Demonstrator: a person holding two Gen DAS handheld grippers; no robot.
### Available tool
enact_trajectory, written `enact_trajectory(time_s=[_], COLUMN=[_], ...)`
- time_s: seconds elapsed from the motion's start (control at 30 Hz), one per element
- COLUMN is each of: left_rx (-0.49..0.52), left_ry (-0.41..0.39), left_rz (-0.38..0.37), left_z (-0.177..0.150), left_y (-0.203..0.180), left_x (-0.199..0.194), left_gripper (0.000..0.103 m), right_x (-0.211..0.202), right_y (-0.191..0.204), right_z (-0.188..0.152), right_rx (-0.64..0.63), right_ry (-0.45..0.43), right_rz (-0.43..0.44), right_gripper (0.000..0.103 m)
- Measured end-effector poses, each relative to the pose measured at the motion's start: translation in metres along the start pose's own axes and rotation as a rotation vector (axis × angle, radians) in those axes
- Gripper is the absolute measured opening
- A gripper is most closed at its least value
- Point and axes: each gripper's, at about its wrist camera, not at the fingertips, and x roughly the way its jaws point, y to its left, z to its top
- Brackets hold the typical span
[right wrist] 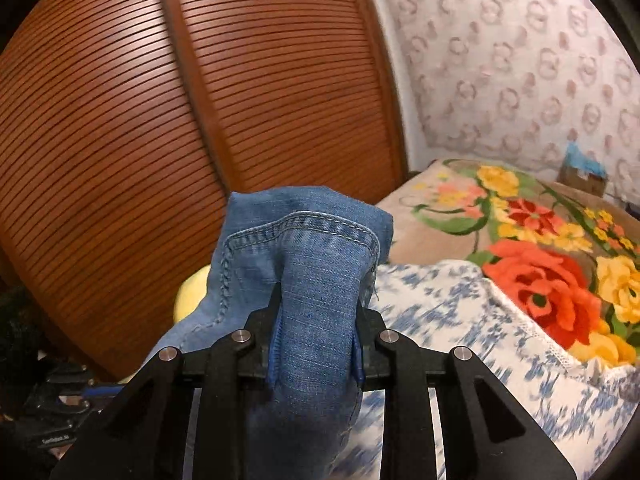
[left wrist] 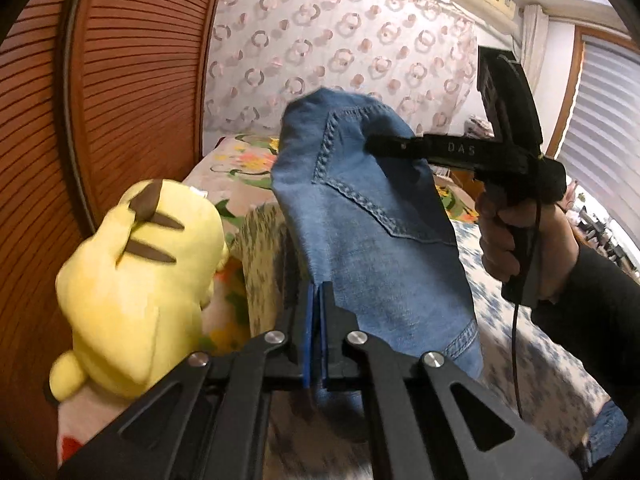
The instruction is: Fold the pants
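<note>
The blue denim pants [left wrist: 372, 216] are held up in the air above the bed. My left gripper [left wrist: 318, 292] is shut on a thin edge of the denim at the lower left. My right gripper [left wrist: 374, 144], seen from the side in the left wrist view, is shut on the upper part near the stitched pocket seam. In the right wrist view my right gripper [right wrist: 318, 304] clamps a thick bunch of the pants [right wrist: 316, 280], which stick up past the fingers and hang down below them.
A yellow plush toy [left wrist: 136, 276] sits at the left by the brown slatted wardrobe doors [right wrist: 160, 120]. A floral blanket [right wrist: 540, 264] and a blue-and-white patterned sheet [right wrist: 460, 340] cover the bed. A patterned curtain [left wrist: 340, 52] hangs behind.
</note>
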Motion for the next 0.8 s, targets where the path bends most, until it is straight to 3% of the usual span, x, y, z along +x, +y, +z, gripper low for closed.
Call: enact_trajectory(time_s=[0.23, 0.4, 0.47, 0.7, 0.8], left_rx=[0.043, 0.051, 0.051, 0.028, 0.018], left_ry=[0.057, 0.073, 0.070, 0.030, 0.036], left_rz=[0.071, 0.070, 0.068, 0.078, 0.077], left_z=[0.031, 0.027, 0.026, 0.028, 0.029], left_y=[0.013, 0.014, 0.013, 0.003, -0.003], left_x=[0.055, 0.060, 0.059, 0.044, 0.044], left_gripper=[0.000, 0.000, 0.000, 0.002, 0.006], right_x=[0.037, 0.045, 0.039, 0.005, 0.012], right_y=[-0.057, -0.074, -0.074, -0.054, -0.051], right_z=[0.001, -0.006, -0.006, 0.004, 0.007], right_rx=[0.125, 0.121, 0.080, -0.051, -0.059], right_ry=[0.037, 0.115, 0.123, 0.001, 0.031], right_rz=[-0.129, -0.171, -0.203, -0.213, -0.173], right_gripper=[0.030, 0.052, 0.056, 0.056, 0.055])
